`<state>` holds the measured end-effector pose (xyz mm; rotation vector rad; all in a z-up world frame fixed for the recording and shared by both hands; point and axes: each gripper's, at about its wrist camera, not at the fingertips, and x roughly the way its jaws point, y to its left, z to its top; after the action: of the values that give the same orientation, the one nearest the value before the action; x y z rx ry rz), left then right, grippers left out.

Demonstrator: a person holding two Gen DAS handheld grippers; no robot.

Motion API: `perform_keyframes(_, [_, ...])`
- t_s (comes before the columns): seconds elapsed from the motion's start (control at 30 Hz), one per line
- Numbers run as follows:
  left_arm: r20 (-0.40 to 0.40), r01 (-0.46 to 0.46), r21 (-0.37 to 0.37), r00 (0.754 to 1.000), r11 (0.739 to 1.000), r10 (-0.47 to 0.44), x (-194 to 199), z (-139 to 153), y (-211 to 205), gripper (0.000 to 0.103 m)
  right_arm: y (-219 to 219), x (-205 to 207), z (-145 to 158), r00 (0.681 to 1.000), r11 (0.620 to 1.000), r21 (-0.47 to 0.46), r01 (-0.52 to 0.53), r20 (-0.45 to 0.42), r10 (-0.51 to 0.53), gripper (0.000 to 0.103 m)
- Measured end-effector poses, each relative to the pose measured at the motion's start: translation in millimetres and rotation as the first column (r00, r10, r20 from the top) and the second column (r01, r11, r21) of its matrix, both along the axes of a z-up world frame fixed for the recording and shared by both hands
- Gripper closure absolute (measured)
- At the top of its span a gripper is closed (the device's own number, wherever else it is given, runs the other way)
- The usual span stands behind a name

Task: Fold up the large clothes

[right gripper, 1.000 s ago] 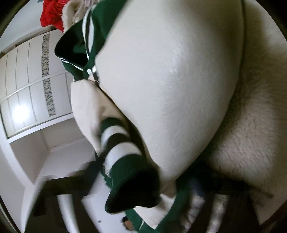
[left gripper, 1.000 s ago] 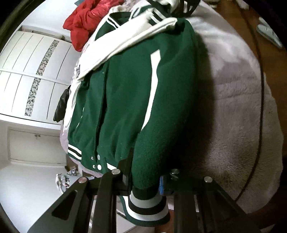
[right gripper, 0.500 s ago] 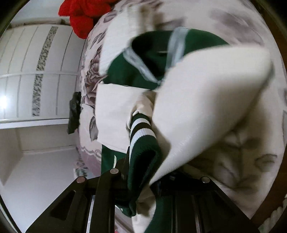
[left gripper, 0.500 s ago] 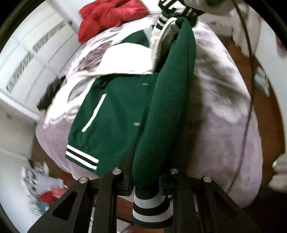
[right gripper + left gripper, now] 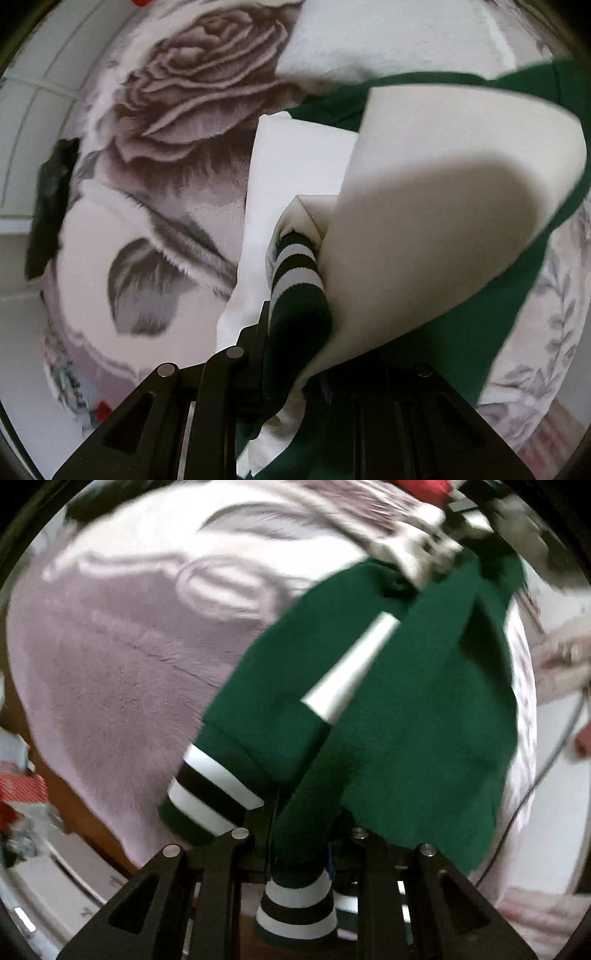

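Over the rose-print blanket (image 5: 192,122) on the bed we're mid-fold w/ the green jacket (image 5: 424,709), left gripper (image 5: 301,853) pinching its striped hem, right gripper (image 5: 291,369), jaws just reopened slightly, clamping the striped cuff (image 5: 295,266), so next we prob. need to lay both ends down square.

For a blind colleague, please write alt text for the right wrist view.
The right gripper is shut on a green jacket at its striped cuff. The cream lining billows above a rose-print blanket.
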<state>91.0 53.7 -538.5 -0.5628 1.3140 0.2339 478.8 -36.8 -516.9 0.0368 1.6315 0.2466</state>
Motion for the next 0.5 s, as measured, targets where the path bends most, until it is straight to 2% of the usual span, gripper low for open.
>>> perform_keyframes(0.07, [0.009, -0.021, -0.084, 1.000, 0.996, 0.022, 2.0, -10.2, 18.9, 0.086, 6.3, 2.9, -6.5, 1.000, 1.000, -0.002, -0.004, -0.018, 0.004, 0.073])
perform_keyframes(0.13, [0.038, -0.030, -0.143, 0.999, 0.989, 0.036, 2.5, -8.8, 30.3, 0.086, 8.5, 6.5, -5.2, 0.999, 0.999, 0.033, -0.021, -0.044, 0.022, 0.061])
perform_keyframes(0.17, [0.045, -0.033, -0.158, 0.998, 0.987, 0.040, 2.0, -7.1, 32.2, 0.086, 5.9, 7.6, -1.7, 0.998, 0.996, 0.086, -0.027, -0.062, 0.033, 0.049])
perform_keyframes(0.2, [0.054, -0.036, -0.180, 0.997, 0.983, 0.046, 0.7, -4.2, 34.0, 0.086, 6.5, 7.8, 0.3, 0.997, 0.992, 0.126, -0.027, -0.074, 0.036, 0.043])
perform_keyframes(0.37, [0.068, -0.043, -0.189, 0.996, 0.981, 0.057, -2.3, 4.3, 41.9, 0.087, -30.9, -18.4, 29.9, 0.988, 0.934, 0.353, -0.048, -0.122, 0.096, 0.037])
perform_keyframes(0.43, [0.060, -0.058, -0.197, 0.996, 0.979, 0.071, -1.1, -1.5, 47.8, 0.086, -48.4, -39.7, 38.2, 0.986, 0.920, 0.382, -0.081, -0.106, 0.131, 0.034])
perform_keyframes(0.5, [0.041, -0.065, -0.220, 0.996, 0.973, 0.076, 1.8, -10.1, 59.9, 0.081, -71.9, -70.4, 40.3, 0.980, 0.919, 0.374, -0.125, -0.099, 0.173, 0.032])
